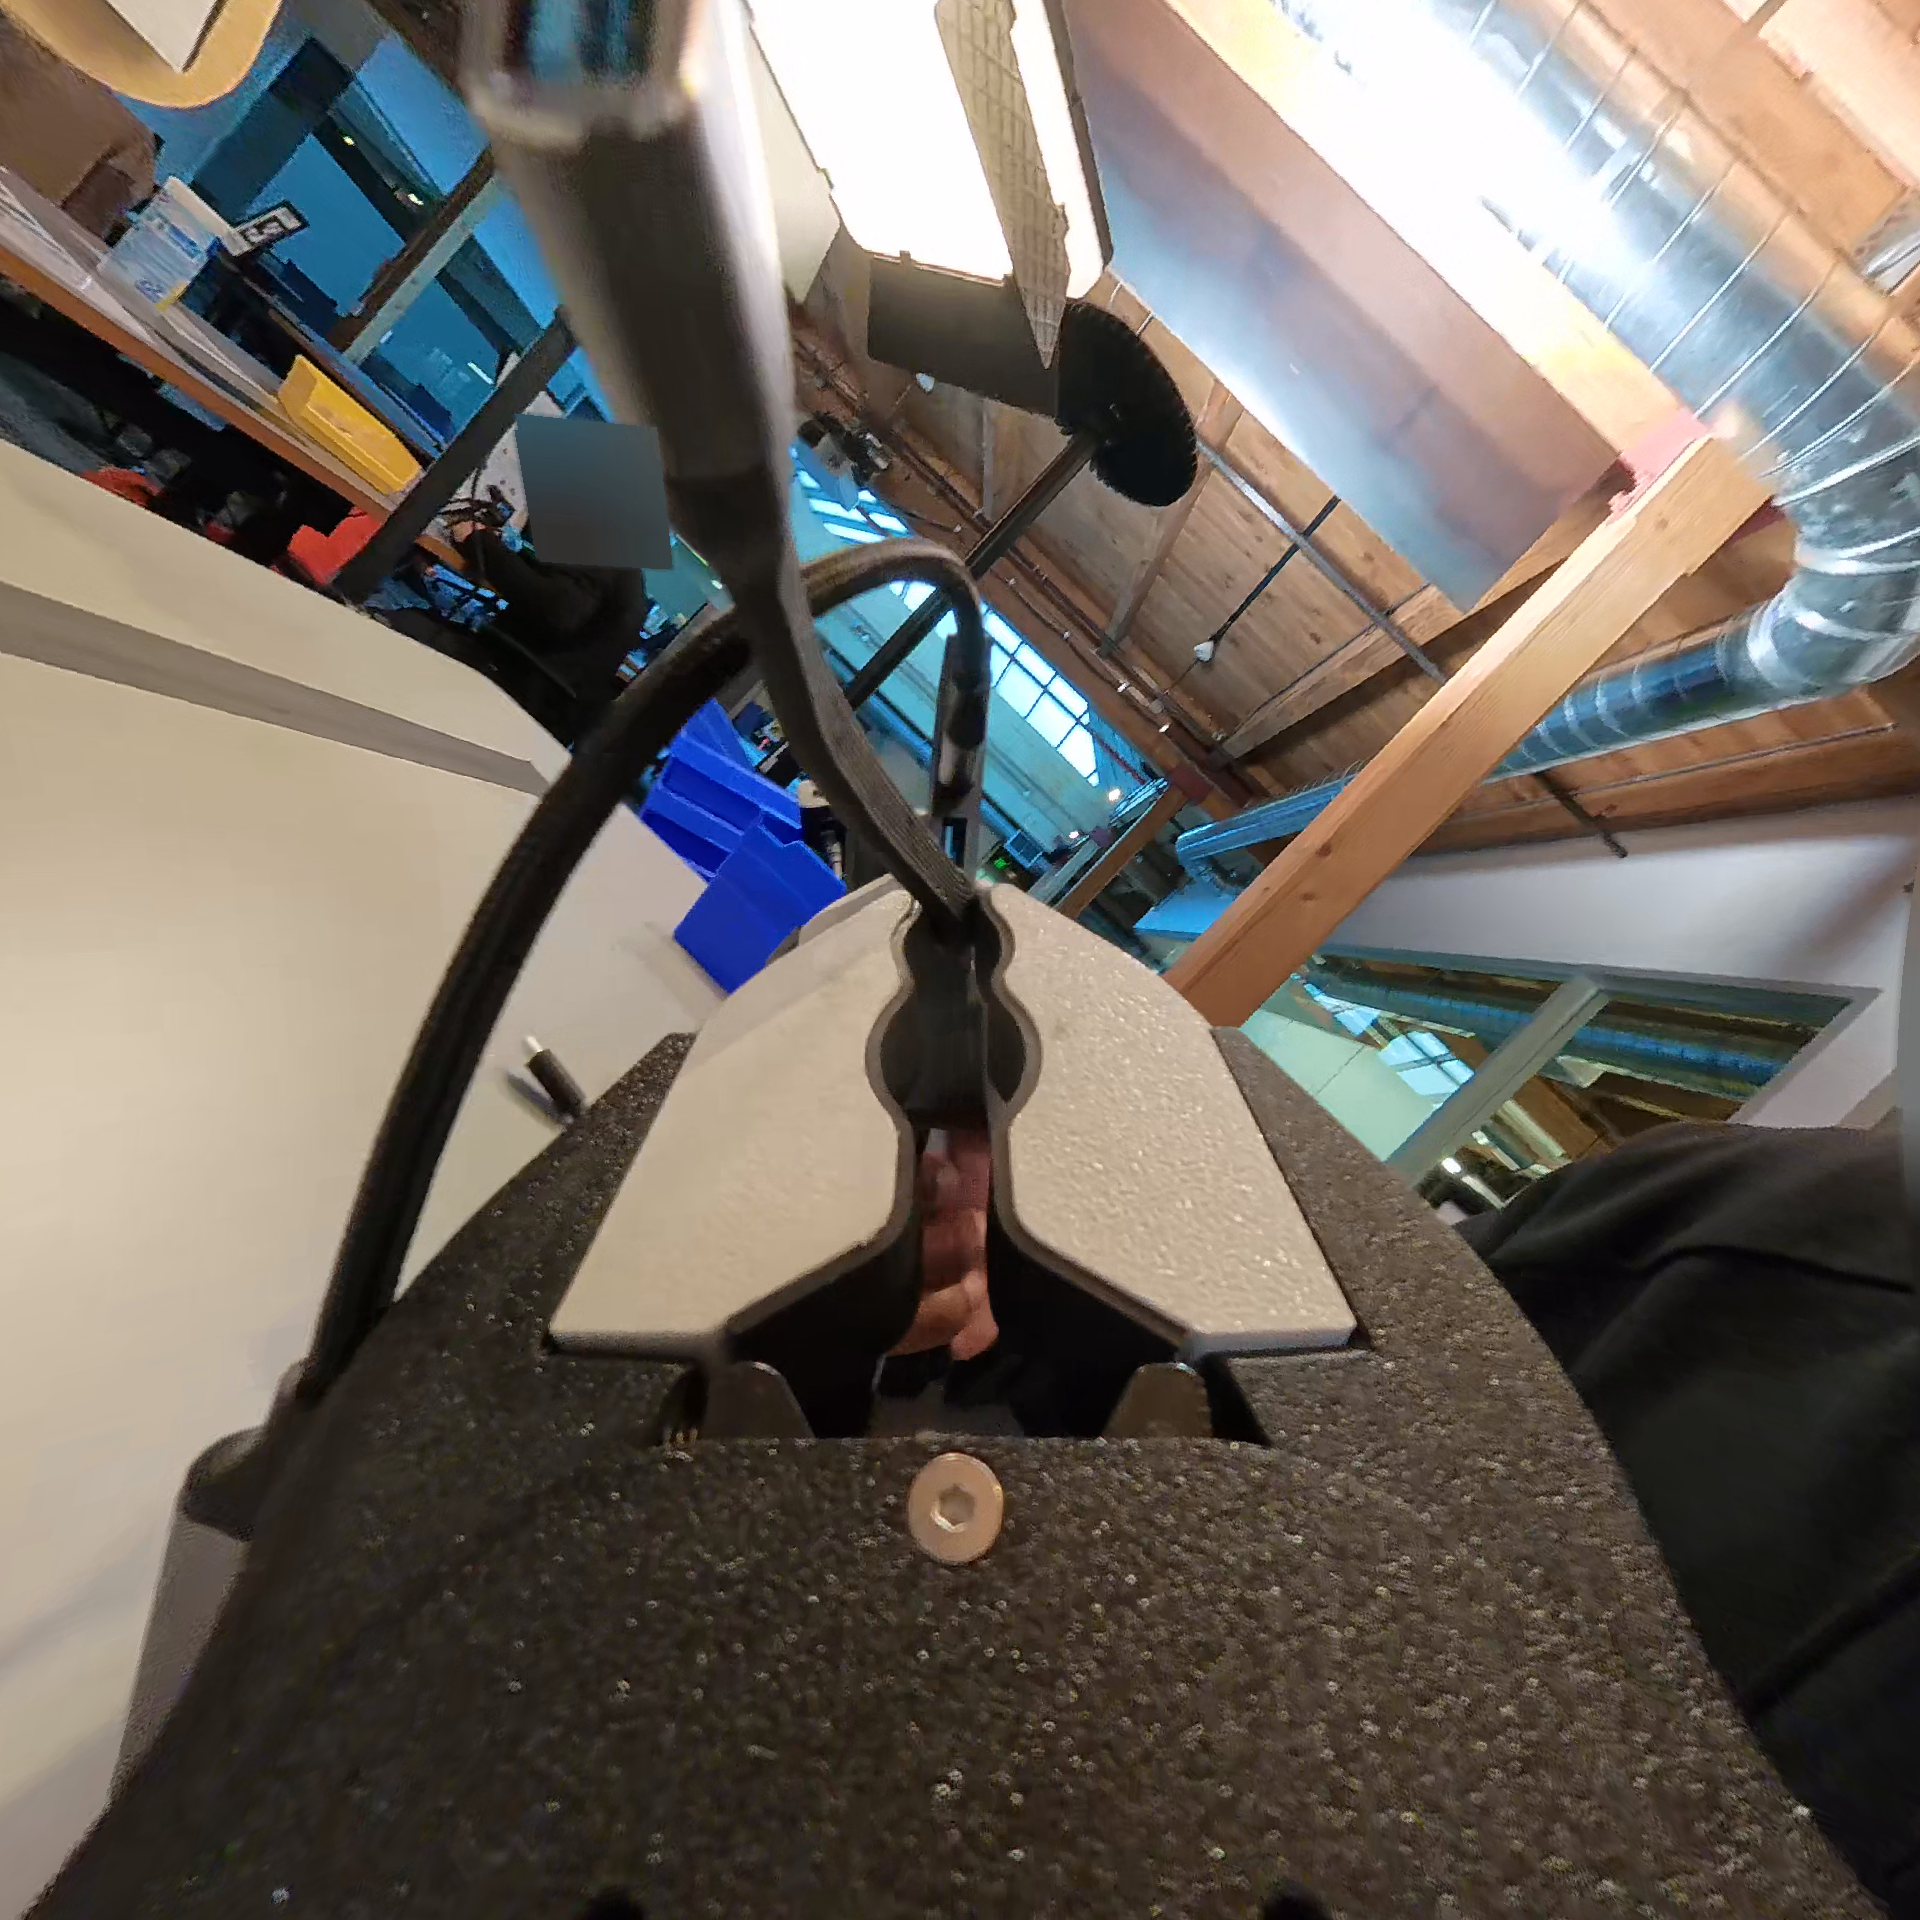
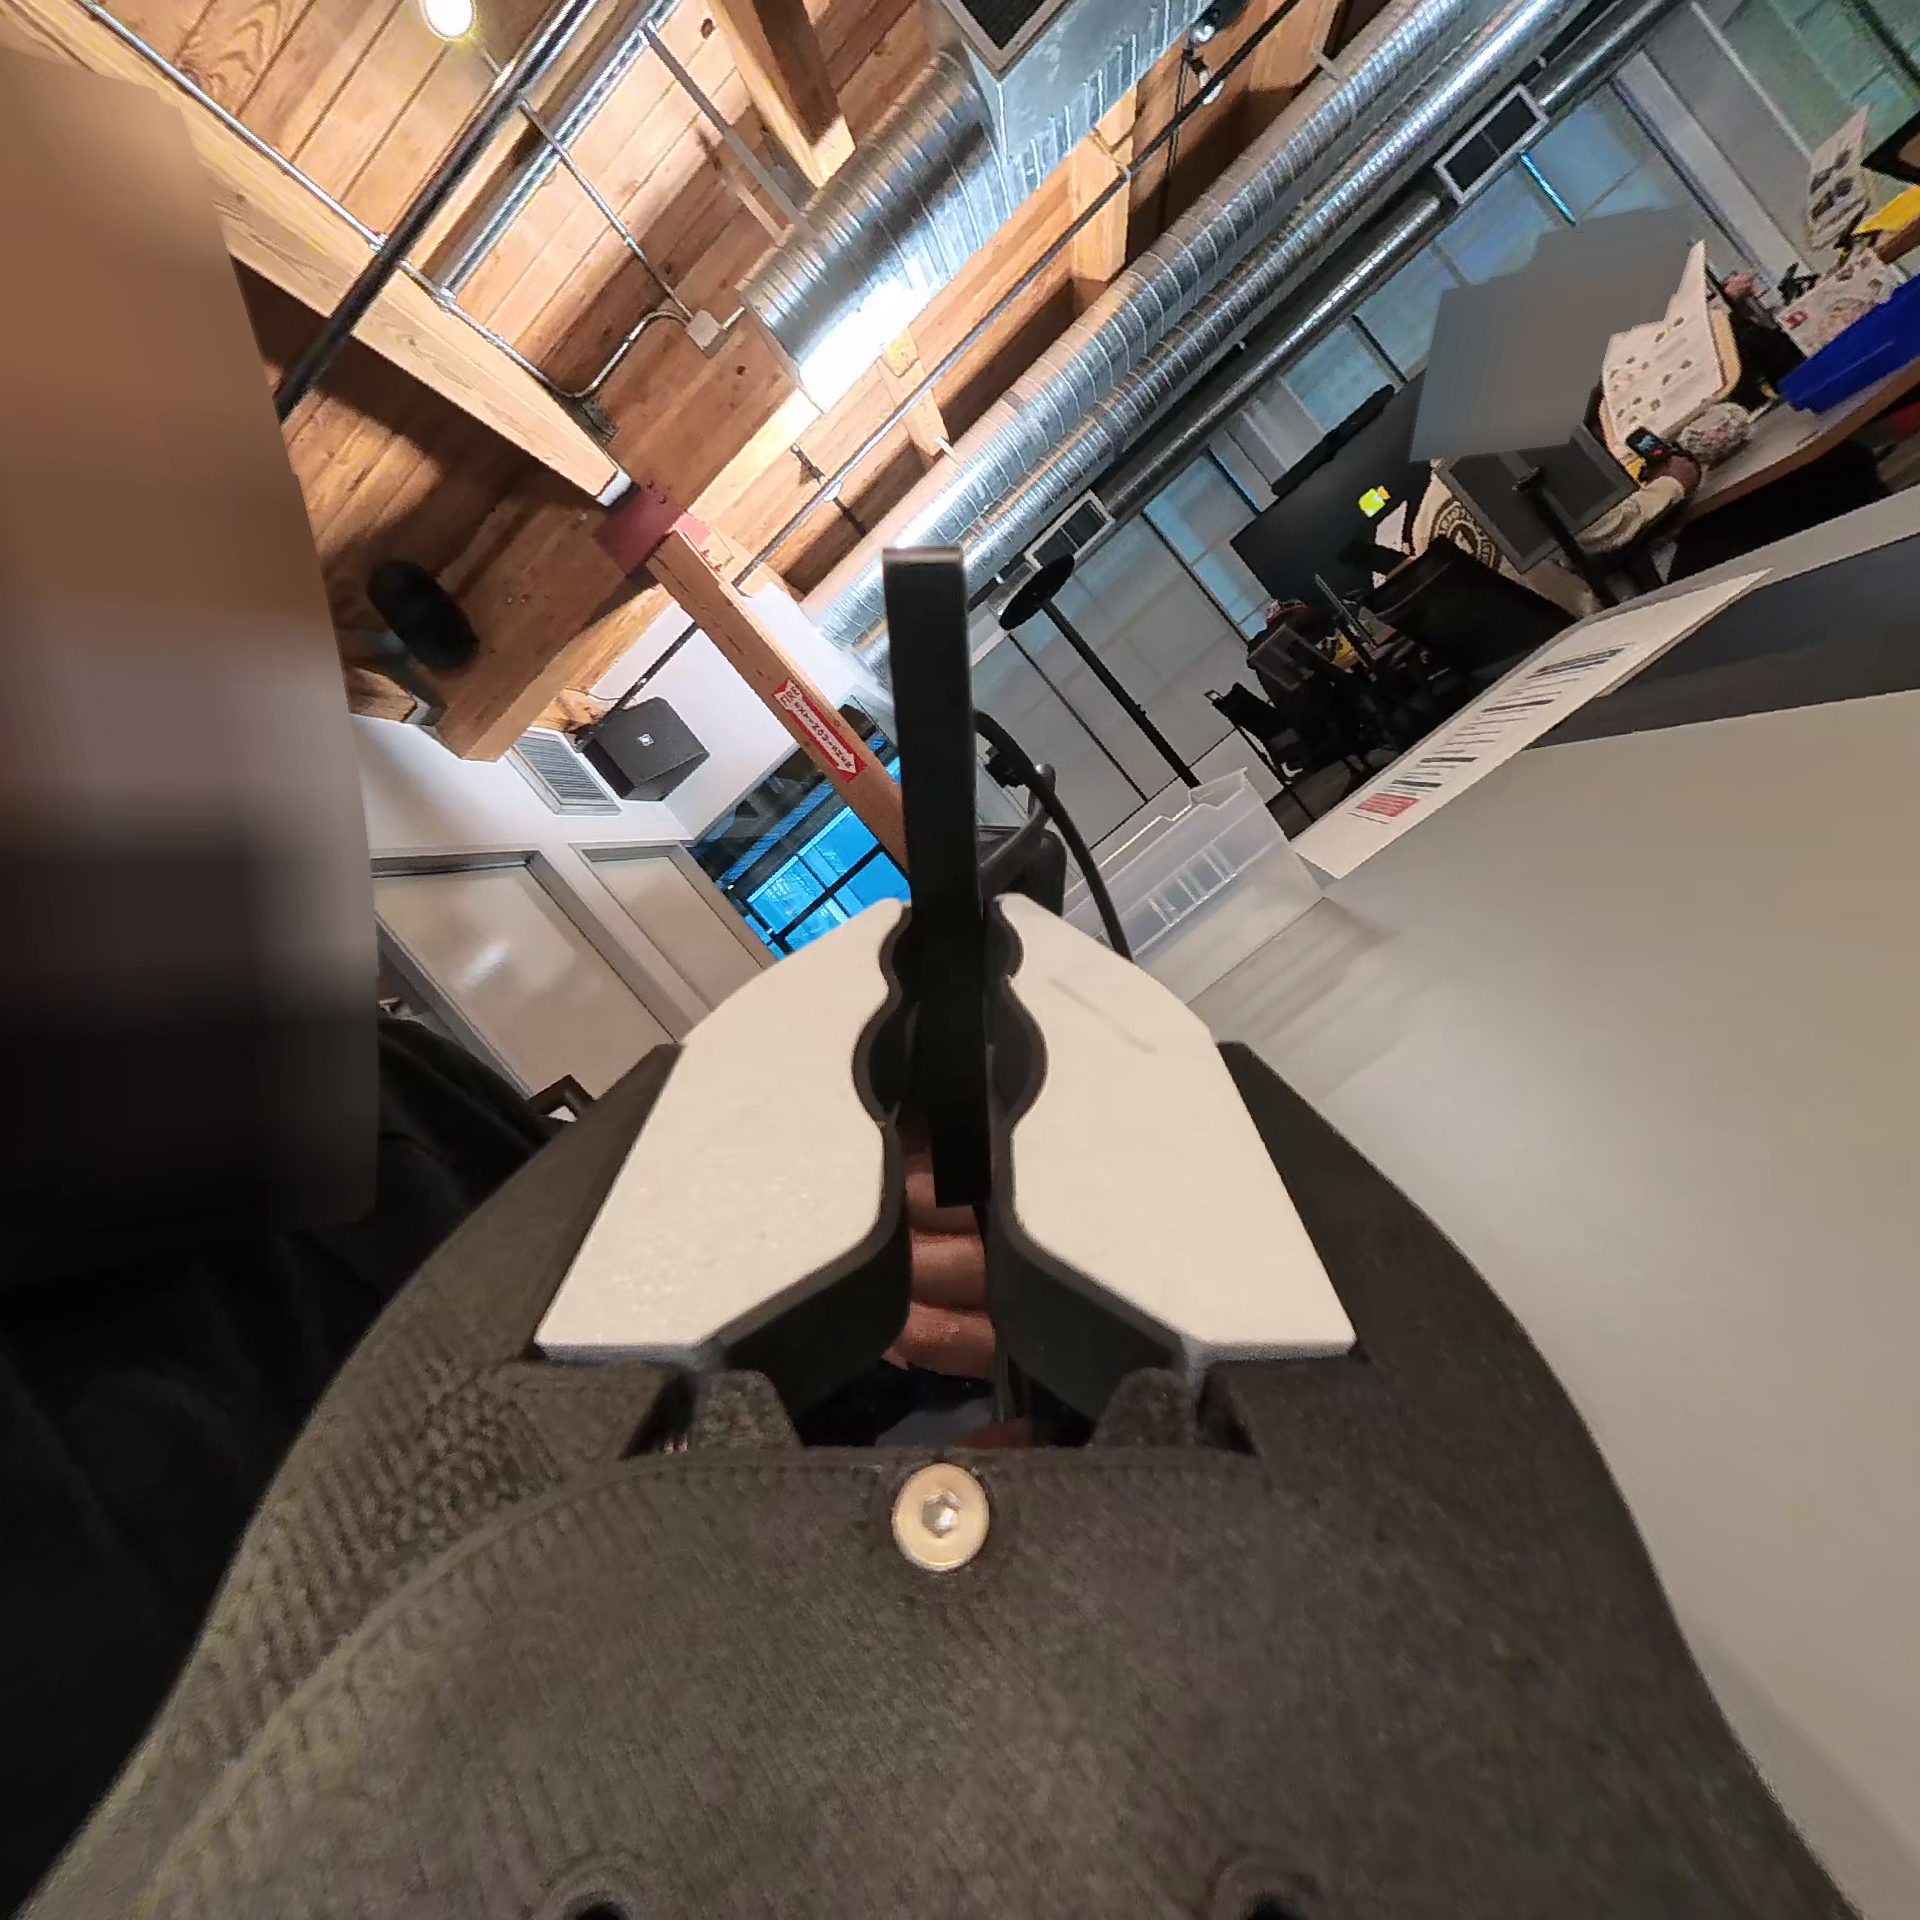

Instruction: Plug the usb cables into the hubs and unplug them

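left hand-held gripper [image 1: 948,940] clenched on braided usb cable [image 1: 831,727], raised off tabletop [image 1: 208,935]; plug end blurred | right hand-held gripper [image 2: 948,935] clenched on slim black hub [image 2: 935,790], upright | progress: apparently unplugged; insertion pending; spare connector [image 1: 551,1075] on tabletop

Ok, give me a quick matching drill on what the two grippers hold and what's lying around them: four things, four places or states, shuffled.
Things:
1. left gripper
2. right gripper
3. blue bins
4. clear plastic tray

Places or states:
A. on the white table, beyond the right gripper
B. shut on a flat black hub, held upright
C. stacked past the table edge, beyond the left gripper
D. shut on a braided cable that leads up to a grey hub

Pairs: 1-D, 2-B, 3-C, 4-A
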The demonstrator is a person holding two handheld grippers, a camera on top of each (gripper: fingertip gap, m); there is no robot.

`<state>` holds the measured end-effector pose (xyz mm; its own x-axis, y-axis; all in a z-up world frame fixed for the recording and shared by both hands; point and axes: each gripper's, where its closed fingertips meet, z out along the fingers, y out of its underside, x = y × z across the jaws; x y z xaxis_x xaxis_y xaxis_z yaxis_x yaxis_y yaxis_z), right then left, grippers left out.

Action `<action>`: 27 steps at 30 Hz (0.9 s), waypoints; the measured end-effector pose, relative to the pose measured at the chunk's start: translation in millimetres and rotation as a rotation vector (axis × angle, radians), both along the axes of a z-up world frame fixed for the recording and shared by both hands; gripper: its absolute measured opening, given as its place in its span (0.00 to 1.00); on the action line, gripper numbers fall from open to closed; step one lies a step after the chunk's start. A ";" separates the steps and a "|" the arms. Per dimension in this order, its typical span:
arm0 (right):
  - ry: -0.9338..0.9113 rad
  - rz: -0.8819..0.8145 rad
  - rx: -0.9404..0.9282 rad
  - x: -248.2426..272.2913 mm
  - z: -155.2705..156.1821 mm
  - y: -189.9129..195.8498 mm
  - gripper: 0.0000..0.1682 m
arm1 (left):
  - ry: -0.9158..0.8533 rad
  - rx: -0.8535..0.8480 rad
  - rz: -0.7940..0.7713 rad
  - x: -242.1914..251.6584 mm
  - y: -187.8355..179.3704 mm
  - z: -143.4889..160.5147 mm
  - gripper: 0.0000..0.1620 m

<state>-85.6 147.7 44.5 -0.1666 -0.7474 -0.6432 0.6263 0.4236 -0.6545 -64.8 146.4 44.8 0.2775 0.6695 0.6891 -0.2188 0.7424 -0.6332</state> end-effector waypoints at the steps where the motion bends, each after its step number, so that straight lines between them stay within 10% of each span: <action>1: -0.004 0.003 0.005 0.9 -0.3 0.2 0.06 | -0.006 -0.015 0.016 -0.3 -0.8 -1.1 0.04; 27: 0.162 0.024 0.148 13.0 -15.6 -1.8 0.06 | 0.010 0.012 0.089 2.1 -9.8 -8.1 0.04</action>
<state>-72.6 146.0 28.9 -0.2596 -0.6515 -0.7129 0.5068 0.5364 -0.6748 -62.8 136.6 36.7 0.2247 0.6833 0.6948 -0.2904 0.7275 -0.6216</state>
